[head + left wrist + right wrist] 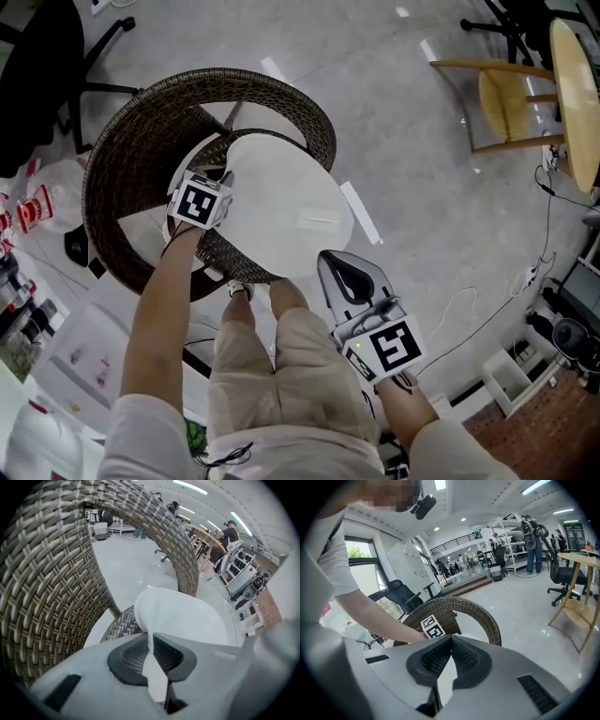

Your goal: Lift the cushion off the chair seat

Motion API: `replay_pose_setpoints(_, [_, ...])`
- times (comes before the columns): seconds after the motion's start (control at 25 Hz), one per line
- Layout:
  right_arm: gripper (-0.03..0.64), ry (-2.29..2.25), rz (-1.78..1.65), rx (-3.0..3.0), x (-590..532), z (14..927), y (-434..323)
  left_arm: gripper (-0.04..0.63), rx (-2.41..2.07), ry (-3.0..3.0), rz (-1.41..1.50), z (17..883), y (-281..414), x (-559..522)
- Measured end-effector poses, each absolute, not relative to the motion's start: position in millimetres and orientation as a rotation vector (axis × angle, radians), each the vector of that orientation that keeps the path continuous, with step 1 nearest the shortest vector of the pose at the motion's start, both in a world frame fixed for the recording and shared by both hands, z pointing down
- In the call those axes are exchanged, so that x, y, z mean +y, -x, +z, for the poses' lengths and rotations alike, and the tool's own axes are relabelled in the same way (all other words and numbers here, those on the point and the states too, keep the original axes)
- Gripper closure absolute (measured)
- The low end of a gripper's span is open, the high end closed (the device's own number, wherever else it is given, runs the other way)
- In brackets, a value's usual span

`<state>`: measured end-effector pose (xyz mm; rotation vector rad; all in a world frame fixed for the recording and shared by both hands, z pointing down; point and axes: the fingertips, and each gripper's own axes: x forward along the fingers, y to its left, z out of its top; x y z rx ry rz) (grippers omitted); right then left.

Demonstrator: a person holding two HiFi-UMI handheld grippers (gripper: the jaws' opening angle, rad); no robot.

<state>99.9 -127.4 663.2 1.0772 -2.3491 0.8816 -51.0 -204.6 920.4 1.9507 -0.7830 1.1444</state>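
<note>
A white round cushion (pixel 281 211) lies tilted over the seat of a brown wicker chair (pixel 141 122). My left gripper (pixel 225 183) is at the cushion's left edge, inside the curved backrest. In the left gripper view it (pixel 151 639) is shut on that edge, with white fabric pinched between the pads and the cushion (pixel 183 613) rising beyond them. The wicker seat (pixel 119 625) shows underneath. My right gripper (pixel 330 258) hovers off the chair's front right, above the person's knee, shut with nothing in it. In the right gripper view it (pixel 451 638) faces the chair (pixel 480 616).
A wooden chair (pixel 511 98) and round wooden table (pixel 577 94) stand at the far right. A black office chair (pixel 56 56) is at the upper left, bags (pixel 33 202) lie at the left, and cables (pixel 487 300) trail over the grey floor at the right.
</note>
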Motion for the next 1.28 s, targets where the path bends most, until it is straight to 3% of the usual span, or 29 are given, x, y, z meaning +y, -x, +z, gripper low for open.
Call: replay_pose_setpoints(1.28, [0.615, -1.334, 0.598, -2.377, -60.1, 485.7, -103.0, 0.563, -0.912, -2.156, 0.670, 662.2, 40.7, -105.5])
